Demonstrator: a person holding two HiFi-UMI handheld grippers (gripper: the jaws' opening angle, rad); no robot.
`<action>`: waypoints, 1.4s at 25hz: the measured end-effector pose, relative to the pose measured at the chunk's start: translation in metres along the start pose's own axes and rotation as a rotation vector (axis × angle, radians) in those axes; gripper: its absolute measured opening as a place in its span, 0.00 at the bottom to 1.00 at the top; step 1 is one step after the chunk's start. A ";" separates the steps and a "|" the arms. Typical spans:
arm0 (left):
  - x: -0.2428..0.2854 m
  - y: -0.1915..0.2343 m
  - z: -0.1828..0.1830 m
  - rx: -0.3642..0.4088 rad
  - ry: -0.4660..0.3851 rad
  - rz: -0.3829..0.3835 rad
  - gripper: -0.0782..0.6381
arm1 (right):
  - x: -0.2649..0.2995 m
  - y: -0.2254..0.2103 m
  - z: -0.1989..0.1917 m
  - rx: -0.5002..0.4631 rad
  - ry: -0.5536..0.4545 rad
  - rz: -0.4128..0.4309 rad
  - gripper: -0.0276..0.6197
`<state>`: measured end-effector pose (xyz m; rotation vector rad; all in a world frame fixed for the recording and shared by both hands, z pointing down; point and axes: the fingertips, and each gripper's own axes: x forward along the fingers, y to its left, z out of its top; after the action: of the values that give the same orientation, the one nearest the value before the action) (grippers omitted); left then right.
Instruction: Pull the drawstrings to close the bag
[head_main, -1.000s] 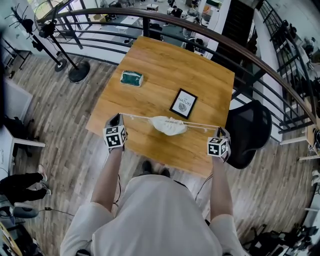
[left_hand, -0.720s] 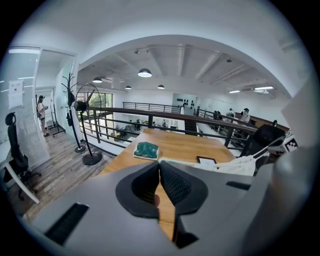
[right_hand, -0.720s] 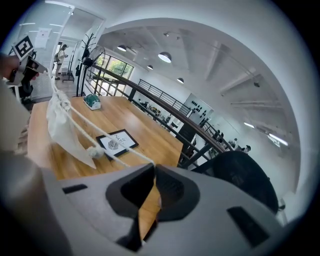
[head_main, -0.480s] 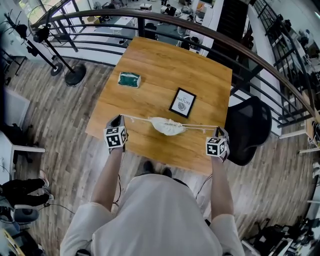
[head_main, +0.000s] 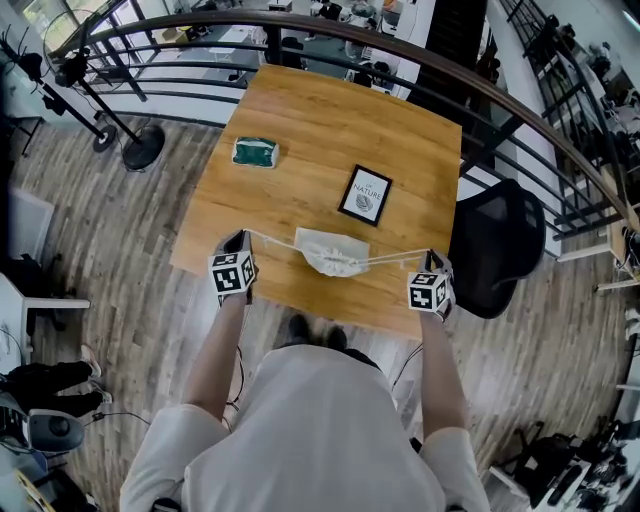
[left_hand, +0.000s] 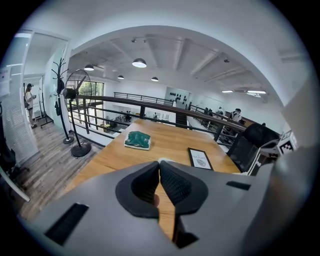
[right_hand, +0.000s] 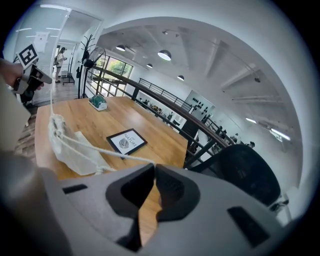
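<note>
Item: drawstring bag (head_main: 333, 250), white cloth; placed near the front edge of the wooden surface (head_main: 300, 110), between the two grippers. Whether it rests on the wood or is lifted slightly cannot be told. Its mouth is seen puckered in the right gripper view, but how fully it is drawn shut cannot be made out.

Left drawstring (head_main: 272, 237): stretched from the bag to the left gripper (left_hand: 159, 166), whose jaws are pressed together on it. In the left gripper view only a white scrap of cord is shown at their tips; the rest of the cord and the whole bag are hidden behind the gripper's grey body.

Right drawstring (right_hand: 107, 149): run taut from the bag to the right gripper (right_hand: 153, 167) and pinched between its jaws, where it enters at the tips. A second strand is seen below it, its end lost behind the gripper body.

Also on the surface:
- Framed print (head_main: 365, 194): laid flat beyond the bag and apart from it; its lettering is too small to be read from the head view.
- Green object (head_main: 255, 151): placed towards the far left corner, well apart from the bag; its kind cannot be made out.

Surroundings:
- Black chair (head_main: 500, 245): set beside the right edge.
- Curved railing (head_main: 420, 60): behind the surface.
- Round-based stand (head_main: 143, 148): on the floor at left, its top cut off.
</note>
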<state>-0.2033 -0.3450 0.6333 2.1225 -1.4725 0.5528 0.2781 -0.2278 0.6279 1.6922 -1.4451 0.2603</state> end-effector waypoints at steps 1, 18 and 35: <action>0.000 0.000 -0.002 -0.001 0.006 -0.009 0.11 | -0.001 0.002 0.000 0.006 0.000 0.003 0.06; 0.005 -0.026 -0.023 -0.017 0.080 -0.196 0.12 | -0.018 0.032 -0.025 0.363 -0.031 0.148 0.08; -0.039 -0.061 -0.042 -0.073 0.012 -0.195 0.12 | -0.052 0.046 -0.036 0.405 -0.122 0.286 0.08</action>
<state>-0.1613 -0.2732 0.6337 2.1706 -1.2422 0.4318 0.2354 -0.1629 0.6374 1.8359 -1.8202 0.6537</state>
